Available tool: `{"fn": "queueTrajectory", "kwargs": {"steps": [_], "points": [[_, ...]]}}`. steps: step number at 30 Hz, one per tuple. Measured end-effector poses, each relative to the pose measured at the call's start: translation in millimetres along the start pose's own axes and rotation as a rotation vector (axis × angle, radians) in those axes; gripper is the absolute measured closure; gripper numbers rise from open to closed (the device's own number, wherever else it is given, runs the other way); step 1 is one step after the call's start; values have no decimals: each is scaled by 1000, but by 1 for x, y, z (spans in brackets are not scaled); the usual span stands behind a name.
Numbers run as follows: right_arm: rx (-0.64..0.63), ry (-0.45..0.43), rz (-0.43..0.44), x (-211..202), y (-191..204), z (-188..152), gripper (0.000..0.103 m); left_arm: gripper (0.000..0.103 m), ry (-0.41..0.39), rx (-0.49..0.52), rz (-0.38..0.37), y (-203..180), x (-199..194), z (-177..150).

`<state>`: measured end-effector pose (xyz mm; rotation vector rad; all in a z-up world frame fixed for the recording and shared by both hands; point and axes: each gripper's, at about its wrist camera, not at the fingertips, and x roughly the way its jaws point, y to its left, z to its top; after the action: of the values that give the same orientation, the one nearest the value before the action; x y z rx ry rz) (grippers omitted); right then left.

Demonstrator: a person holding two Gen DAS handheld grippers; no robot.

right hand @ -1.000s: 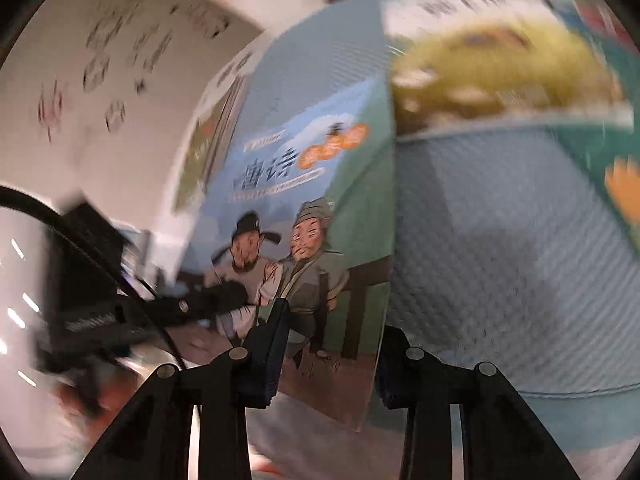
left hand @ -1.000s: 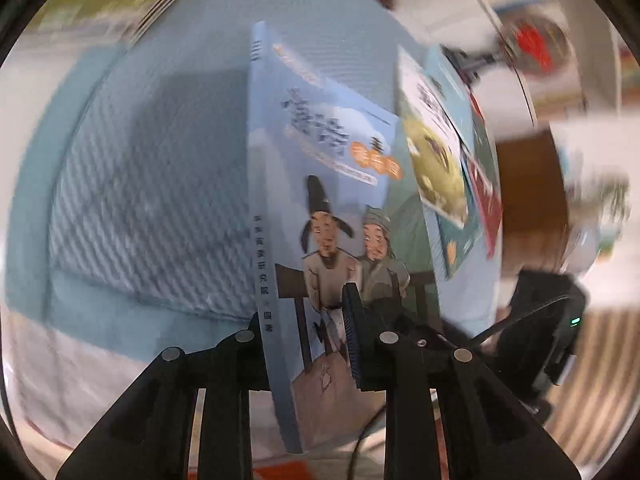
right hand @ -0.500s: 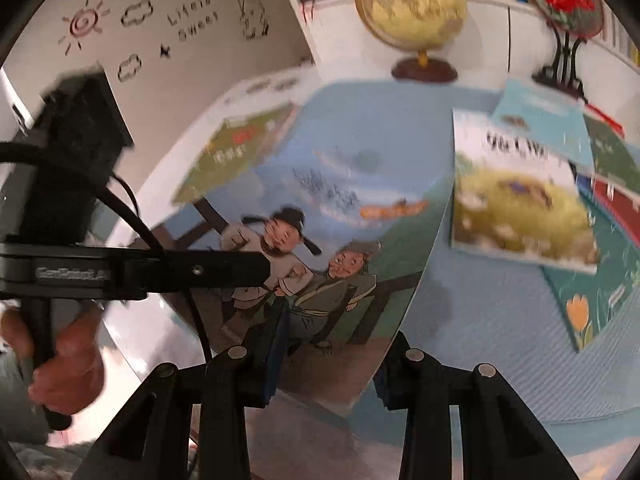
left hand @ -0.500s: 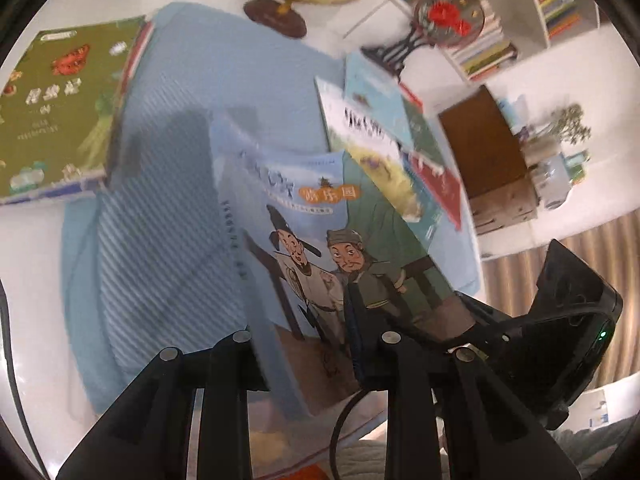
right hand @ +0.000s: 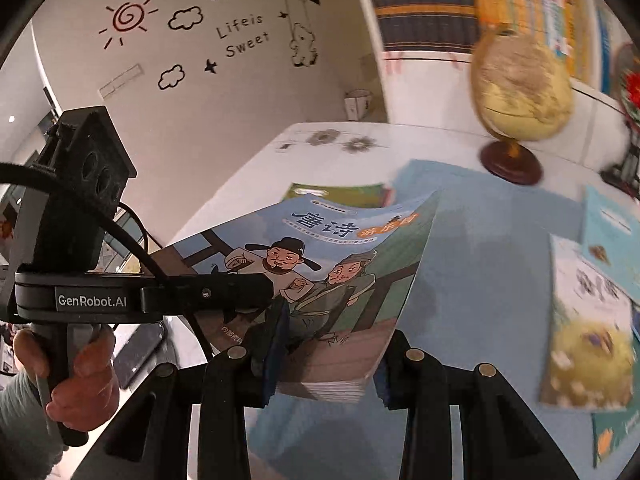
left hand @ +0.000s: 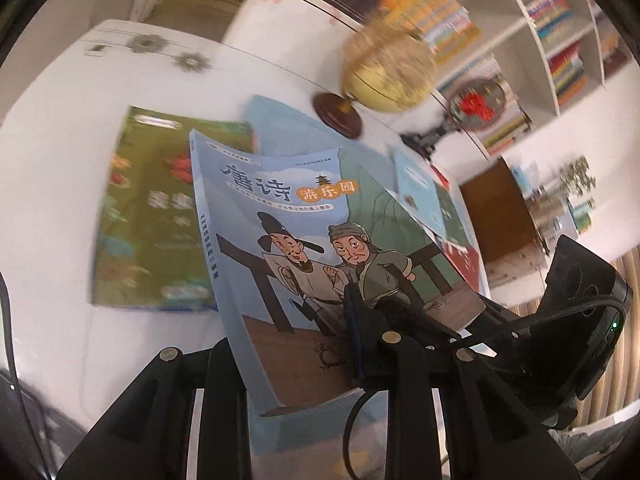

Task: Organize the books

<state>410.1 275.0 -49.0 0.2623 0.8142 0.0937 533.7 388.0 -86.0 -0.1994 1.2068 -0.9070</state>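
Note:
A blue picture book (left hand: 280, 208) with two cartoon men on its cover hangs in the air, tilted, above the table. Both grippers hold it by its lower edge. My left gripper (left hand: 292, 344) is shut on the spine-side corner. My right gripper (right hand: 328, 356) is shut on the opposite corner of the same book (right hand: 340, 248), its pages fanning slightly between the jaws. A green book (left hand: 152, 216) lies flat on the white table behind and left of it, showing as the green book (right hand: 340, 194) in the right wrist view.
A blue mat (right hand: 480, 260) covers the table; several books (right hand: 588, 320) lie spread on its right side. A globe (right hand: 520, 92) on a wooden base and a red ornament (left hand: 476, 100) stand at the back. Bookshelves (left hand: 560, 20) line the wall. A hand (right hand: 72, 360) grips the left handle.
The blue book has risen off the blue mat with both grippers and swung left, so the green book now lies just beyond it. Both wrists have rolled.

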Motion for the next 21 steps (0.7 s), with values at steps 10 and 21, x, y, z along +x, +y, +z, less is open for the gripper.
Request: {"fn": "queueTrajectory", "kwargs": {"steps": [10, 21], "points": [[32, 57, -17, 79, 8, 26, 67, 79, 24, -68, 15, 72, 22, 33], [127, 112, -40, 110, 2, 26, 67, 69, 110, -198, 72, 120, 29, 34]]}}
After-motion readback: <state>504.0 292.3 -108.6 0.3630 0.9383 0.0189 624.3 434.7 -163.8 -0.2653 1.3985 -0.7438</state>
